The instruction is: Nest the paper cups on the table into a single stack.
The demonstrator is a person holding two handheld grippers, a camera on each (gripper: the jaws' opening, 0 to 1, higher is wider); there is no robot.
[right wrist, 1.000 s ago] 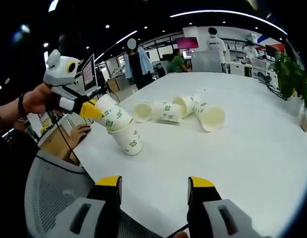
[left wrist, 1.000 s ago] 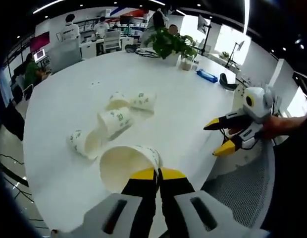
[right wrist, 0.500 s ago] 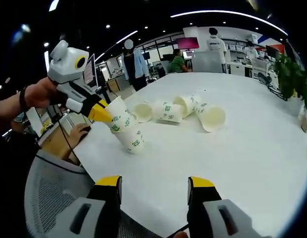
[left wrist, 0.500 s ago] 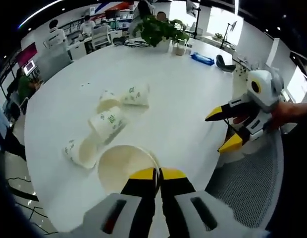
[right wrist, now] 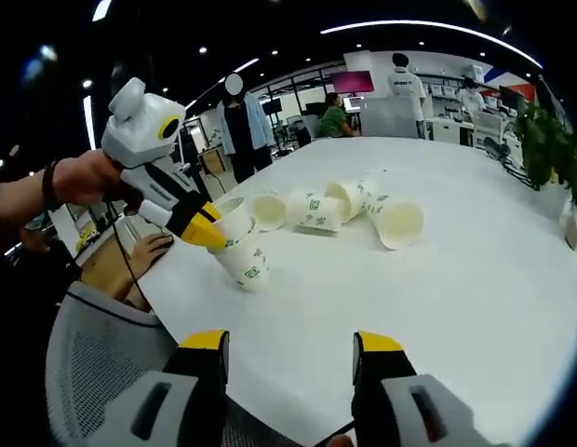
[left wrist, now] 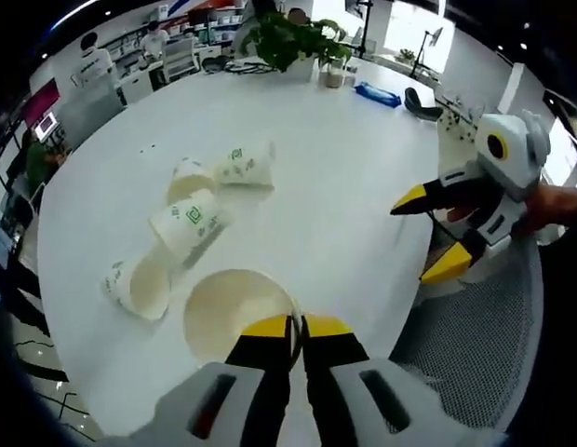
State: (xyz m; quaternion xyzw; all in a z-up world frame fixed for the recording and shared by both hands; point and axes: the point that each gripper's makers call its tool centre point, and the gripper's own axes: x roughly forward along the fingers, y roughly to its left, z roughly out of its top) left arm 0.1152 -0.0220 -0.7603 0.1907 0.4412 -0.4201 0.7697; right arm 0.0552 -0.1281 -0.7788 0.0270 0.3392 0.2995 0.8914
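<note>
Left tool (left wrist: 296, 326), yellow-tipped jaws pinched together on the near rim of a white paper cup with green print (left wrist: 237, 312), mouth facing the camera in the left gripper view. Right gripper view shows that same left tool (right wrist: 214, 235) with the held cup (right wrist: 242, 250) at the near-left edge of the round white desk (right wrist: 456, 279); cup looks roughly upright or slightly tipped, base at or just above the desk, can't tell if touching. Right tool (right wrist: 290, 346) has jaws wide apart, nothing between them, hovering off the desk edge; also seen from the left gripper view at right (left wrist: 437, 233), spread and empty. Remaining loose cups lie on their sides in a cluster further in on the desk: one open-mouthed cup nearest the held one (left wrist: 135, 284), a second just beyond (left wrist: 188, 223), a third behind it (left wrist: 188, 179), a fourth (left wrist: 247, 166) furthest. From the right gripper view they are a row (right wrist: 316, 209) ending in a big-mouthed cup (right wrist: 397, 220). Key relation: loose cups lie ahead and to the left of the left tool, long axes roughly flat on the desk and pointing different ways, so each needs righting before nesting. Left tool is nearer the cluster but occupied; right tool is free but well apart, so it likely has to reach in across the desk. Stacking looks barely begun.
</note>
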